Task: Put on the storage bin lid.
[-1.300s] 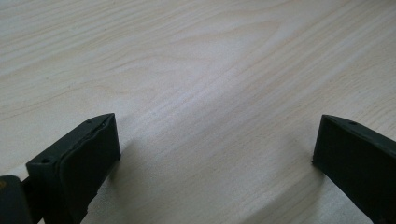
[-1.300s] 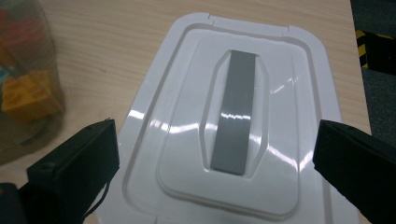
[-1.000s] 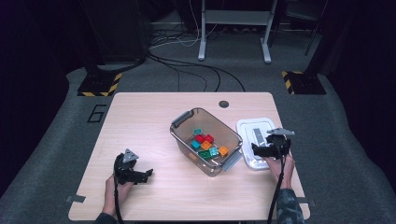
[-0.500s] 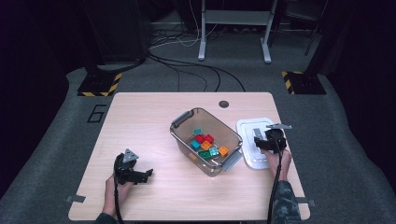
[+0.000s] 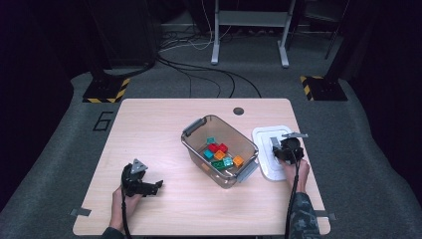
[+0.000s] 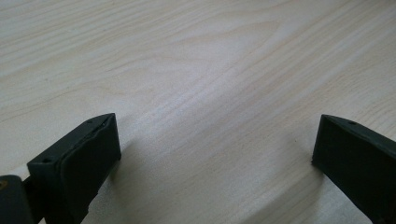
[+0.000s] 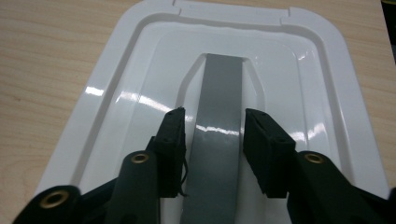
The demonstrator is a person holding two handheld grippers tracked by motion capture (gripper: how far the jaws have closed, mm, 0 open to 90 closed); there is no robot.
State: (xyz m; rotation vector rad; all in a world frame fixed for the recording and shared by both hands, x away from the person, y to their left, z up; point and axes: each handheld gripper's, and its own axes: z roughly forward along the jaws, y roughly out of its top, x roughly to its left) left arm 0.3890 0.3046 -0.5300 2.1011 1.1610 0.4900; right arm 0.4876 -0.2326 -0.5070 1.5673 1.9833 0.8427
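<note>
Right tongs (image 7: pixel 212 140) part-open astride white lid's (image 7: pixel 107 107) grey strip (image 7: pixel 217 116) — left tongs (image 6: pixel 212 149) wide open, bare table (image 6: pixel 196 70)

Right gripper (image 7: pixel 212 149) sits low over the white lid (image 7: pixel 116 102), jaws partly apart, one on each side of the grey strip (image 7: pixel 218 107) running down the lid's sunken middle. Wooden table (image 7: pixel 42 60) shows left, right and beyond the far edge.
</note>
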